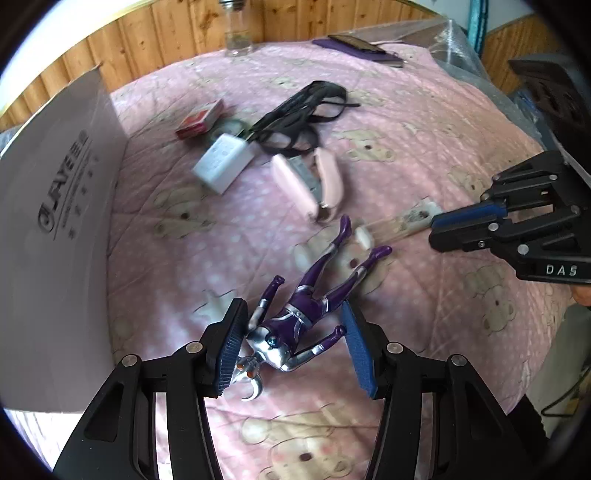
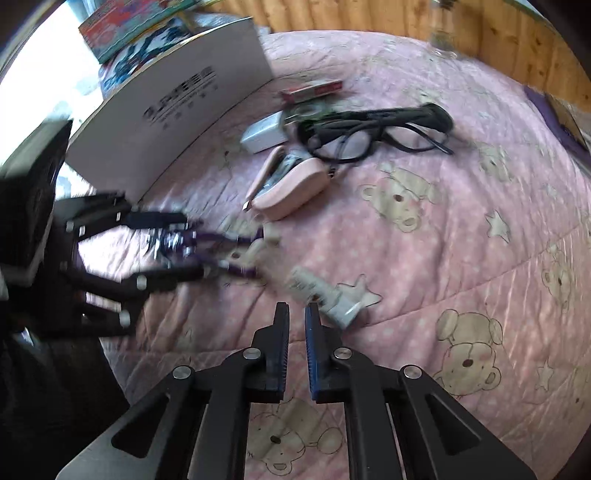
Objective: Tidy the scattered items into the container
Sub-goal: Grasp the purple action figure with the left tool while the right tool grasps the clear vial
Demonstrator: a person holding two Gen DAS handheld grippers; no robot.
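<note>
Progress: nothing can be seen inside the white cardboard box (image 1: pixel 55 206); its interior is hidden in both views, so items already stowed cannot be ruled out.
Left on the quilt: purple action figure (image 1: pixel 295 317), pink case (image 1: pixel 306 184) lying open, black-framed glasses (image 1: pixel 295 122), white charger block (image 1: pixel 225 162), red packet (image 1: pixel 201 118), and a small white tube (image 2: pixel 325 295) all lie scattered on the pink bear-print quilt (image 1: pixel 424 147).
Left gripper (image 1: pixel 291 347): jaws stand wide, straddling the figure's head and chest; the left pad is against the figure's raised arm and horned head, the right pad sits just beside its other hand, so no firm grip yet by my reading.
Right gripper (image 2: pixel 297 332): jaws nearly together with nothing between them, tips just beside the white tube.
Step in hand: likely the figure's pickup, with the box close on the left gripper's side.
Left wrist view only: figure in sharp detail, glass jar (image 1: pixel 238 29) by the wooden wall, purple notebook (image 1: pixel 354 50) at the far edge.
Right wrist view only: white tube's full length, colourful stack behind the box; the figure is a blur there.
</note>
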